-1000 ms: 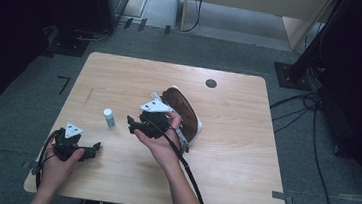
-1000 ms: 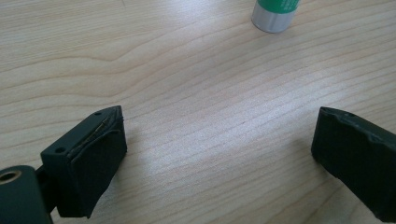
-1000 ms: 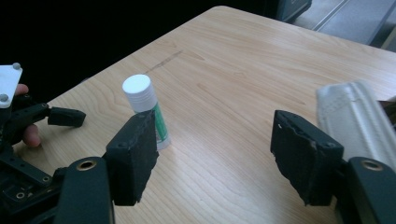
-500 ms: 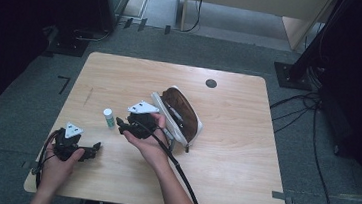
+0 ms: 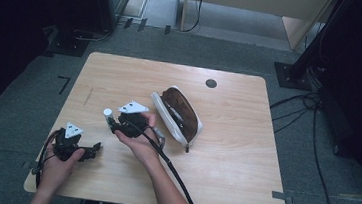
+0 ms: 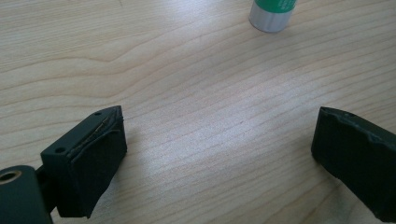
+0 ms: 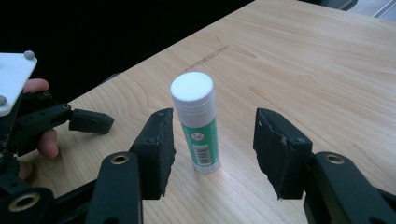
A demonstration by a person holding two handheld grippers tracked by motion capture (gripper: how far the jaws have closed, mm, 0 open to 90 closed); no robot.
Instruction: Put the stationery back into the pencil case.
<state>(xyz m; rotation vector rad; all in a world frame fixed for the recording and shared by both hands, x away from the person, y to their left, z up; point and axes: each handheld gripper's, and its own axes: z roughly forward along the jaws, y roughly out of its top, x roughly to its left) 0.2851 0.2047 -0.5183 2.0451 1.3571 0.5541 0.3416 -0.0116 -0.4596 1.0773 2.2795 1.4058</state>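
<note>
The jaws of the right gripper stand part open and have just been closing, with the upright white-capped, green-labelled glue stick between them; the left pad sits just beside the tube, the right pad apart from it, neither pressing. The stick stands on the pale wooden counter, left of an open white zip pouch with brown lining. The left gripper rests low over bare wood, its 2 jaws wide apart and holding nothing, near the counter's front left corner
</note>
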